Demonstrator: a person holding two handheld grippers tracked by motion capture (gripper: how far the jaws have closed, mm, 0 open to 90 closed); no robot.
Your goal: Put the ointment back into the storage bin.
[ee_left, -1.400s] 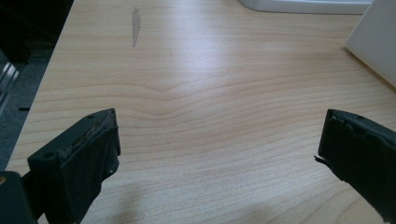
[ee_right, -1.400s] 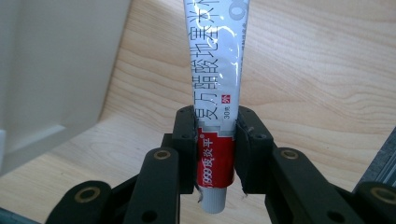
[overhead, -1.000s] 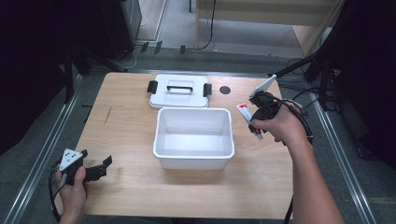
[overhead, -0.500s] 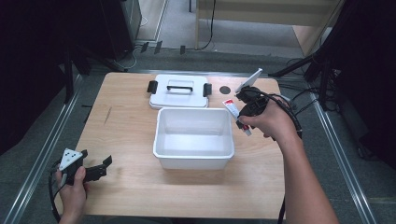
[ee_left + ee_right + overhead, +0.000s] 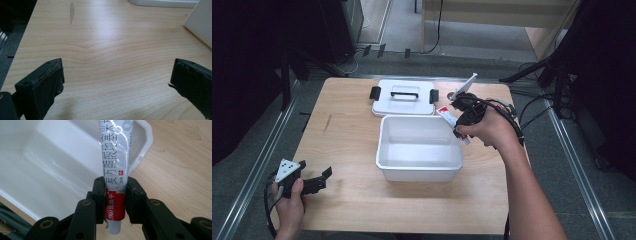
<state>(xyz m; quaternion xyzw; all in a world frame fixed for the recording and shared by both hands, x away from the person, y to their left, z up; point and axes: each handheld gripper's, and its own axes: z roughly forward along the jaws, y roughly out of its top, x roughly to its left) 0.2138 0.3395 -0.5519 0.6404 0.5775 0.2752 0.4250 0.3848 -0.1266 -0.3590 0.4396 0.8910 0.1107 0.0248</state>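
Right hand-held gripper [image 5: 115, 192]: clamped tight on a tube, both black jaws pressing its red band, cap end poking out below them.
Tube [image 5: 115, 160]: silver and red ointment tube with printed characters, held in the air, its long silver end reaching over the near-right corner of the tub.
Seen from above: the right hand-held gripper [image 5: 457, 122] sits at the tub's right rim, with the tube [image 5: 446, 114] angled across that corner.
Tub [image 5: 419, 150]: white, rectangular, open, mid-worktop, nothing inside that I can see.
Lid [image 5: 404, 97]: white with a handle and black side clips, lying flat just behind the tub.
Left hand-held gripper [image 5: 314, 181]: jaws spread wide, nothing between them, held low at the near-left corner, well apart from the tub.
Worktop [image 5: 105, 50]: pale wood, bare beneath the left jaws.
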